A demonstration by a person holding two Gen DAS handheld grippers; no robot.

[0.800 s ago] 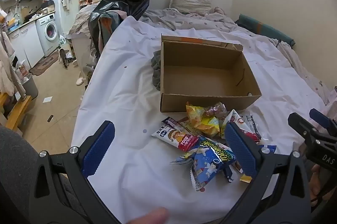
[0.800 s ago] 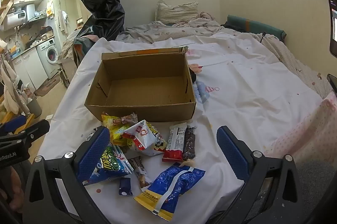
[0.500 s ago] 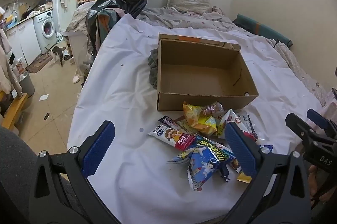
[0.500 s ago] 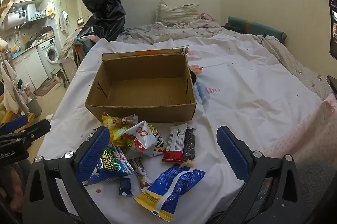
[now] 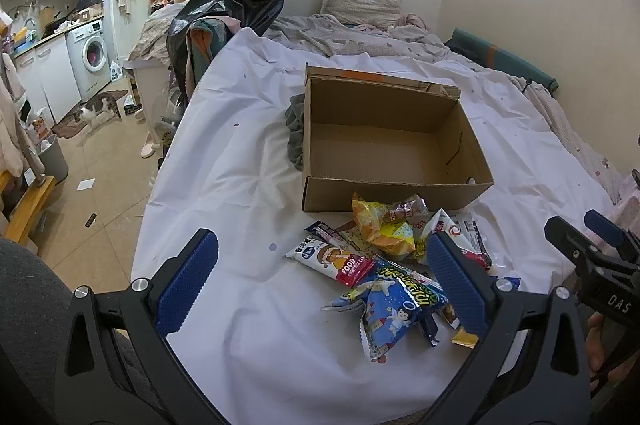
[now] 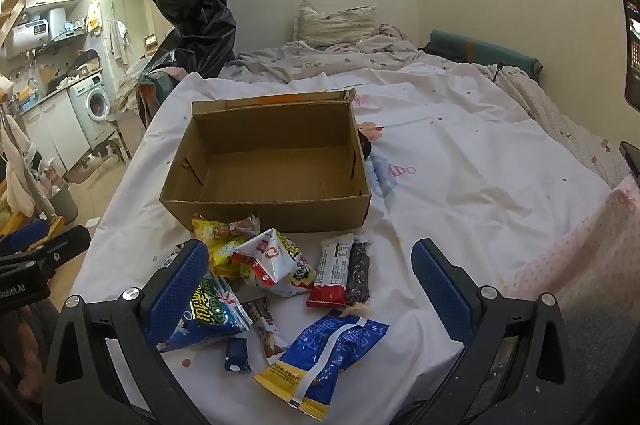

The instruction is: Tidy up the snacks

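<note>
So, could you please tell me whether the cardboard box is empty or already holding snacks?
Empty: the cardboard box shows only bare floor inside, and the snack packets all lie on the sheet in front.

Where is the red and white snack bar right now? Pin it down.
In the right wrist view, the red and white snack bar lies on the white sheet just in front of the cardboard box, beside a dark bar on its right.

Legible text, left wrist view: "FOOD" in white on the red end of a white snack bar wrapper (image 5: 332,259). "DAS" in pale letters on the black body of the right gripper (image 5: 618,301), at the right edge.

Right wrist view: "Robot.AI", first letters cut off, on the black body of the left gripper (image 6: 16,291), at the left edge.

Other wrapper print: too small or crumpled to read.
</note>
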